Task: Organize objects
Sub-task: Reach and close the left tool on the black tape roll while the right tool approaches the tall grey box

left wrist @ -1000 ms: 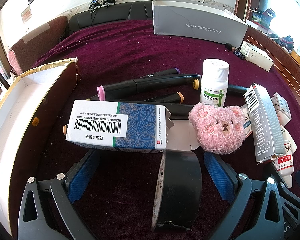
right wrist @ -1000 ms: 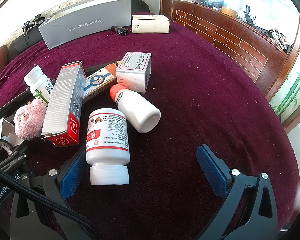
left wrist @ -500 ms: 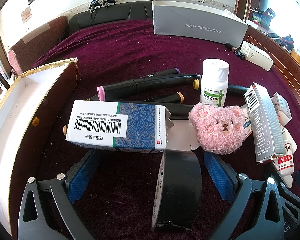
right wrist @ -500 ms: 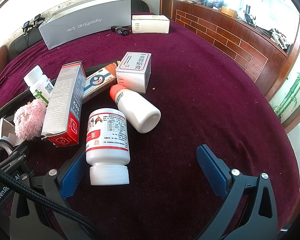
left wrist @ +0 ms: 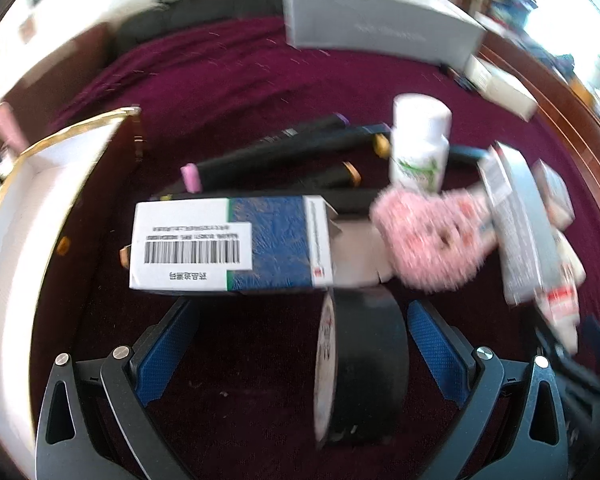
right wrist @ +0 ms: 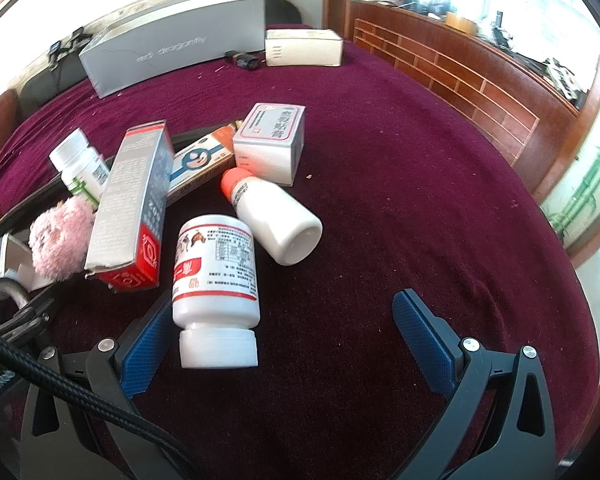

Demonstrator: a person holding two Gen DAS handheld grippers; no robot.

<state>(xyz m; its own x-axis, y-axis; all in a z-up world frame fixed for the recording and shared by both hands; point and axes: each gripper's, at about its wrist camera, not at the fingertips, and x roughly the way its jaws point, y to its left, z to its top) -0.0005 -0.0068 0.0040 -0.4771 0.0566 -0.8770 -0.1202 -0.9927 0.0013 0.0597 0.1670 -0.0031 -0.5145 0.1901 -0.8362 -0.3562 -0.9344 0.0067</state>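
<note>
My left gripper (left wrist: 300, 344) stands open over the maroon cloth, with a black tape roll (left wrist: 360, 368) upright between its fingers, touching neither. Just beyond lie a blue-and-white medicine box (left wrist: 232, 244), a pink plush bear (left wrist: 428, 240), black markers (left wrist: 284, 156) and an upright white bottle (left wrist: 420, 148). My right gripper (right wrist: 288, 336) is open too; a white bottle with a red label (right wrist: 216, 280) lies on its side by the left finger. Past it lie an orange-capped bottle (right wrist: 276, 216), a grey-and-red carton (right wrist: 132, 208) and a small white box (right wrist: 272, 140).
An open cardboard box with a gold rim (left wrist: 28, 216) sits at the left. A long grey box (right wrist: 172, 56) and a beige box (right wrist: 304, 48) stand at the far side. A wooden panel wall (right wrist: 460, 80) borders the right. Bare cloth (right wrist: 420, 200) spreads right of the clutter.
The left wrist view has gone blurred and shifted slightly, so the left gripper is moving. The right gripper's view has tilted a little. No object has been taken hold of.
</note>
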